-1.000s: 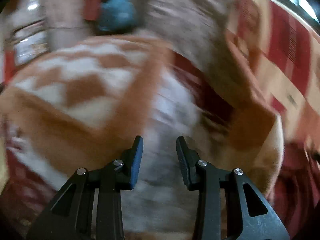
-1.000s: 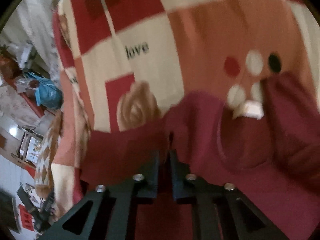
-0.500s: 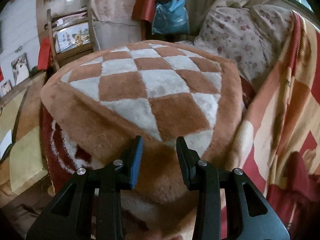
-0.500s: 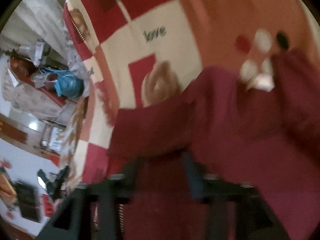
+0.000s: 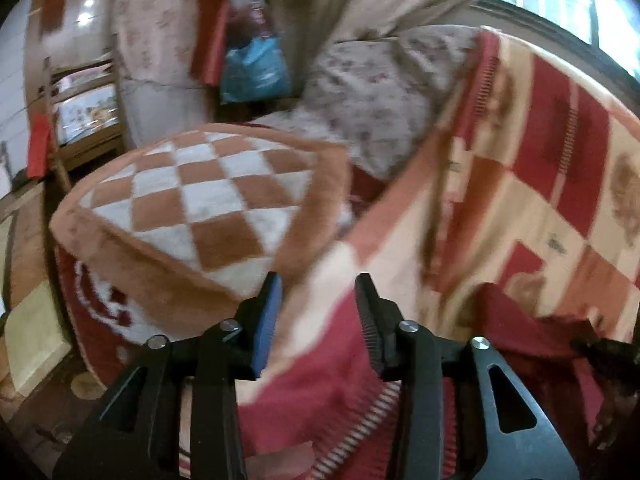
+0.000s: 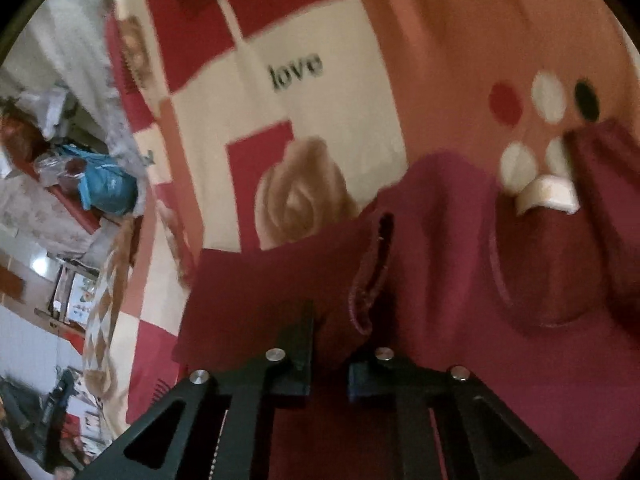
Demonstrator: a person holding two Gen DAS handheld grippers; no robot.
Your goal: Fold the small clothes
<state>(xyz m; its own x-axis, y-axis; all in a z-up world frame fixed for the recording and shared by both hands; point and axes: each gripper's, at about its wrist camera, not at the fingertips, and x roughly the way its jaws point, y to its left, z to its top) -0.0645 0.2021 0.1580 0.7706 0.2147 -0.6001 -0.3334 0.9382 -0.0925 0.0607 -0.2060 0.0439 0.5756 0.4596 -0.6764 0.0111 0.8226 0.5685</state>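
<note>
A dark red garment (image 6: 460, 280) lies on a red, cream and salmon blanket (image 6: 320, 120). Its neckline with a cream label (image 6: 548, 196) is at the right. My right gripper (image 6: 330, 332) sits low over the garment, its jaws a little apart with a raised fold of the red cloth between them; the right fingertip is hidden under the cloth. My left gripper (image 5: 318, 300) is open and empty above the blanket's edge (image 5: 360, 240). A corner of the red garment (image 5: 532, 320) shows at its right.
A brown and white checkered plush cushion (image 5: 208, 200) lies left of the blanket. Behind it are a floral pillow (image 5: 384, 92), a blue plastic bag (image 5: 256, 68) and a wooden chair (image 5: 80, 112). A window is at the upper right.
My left gripper swung right, from over the checkered cushion to the blanket's edge, staying open. My right gripper's jaws have parted slightly on the garment fold.
</note>
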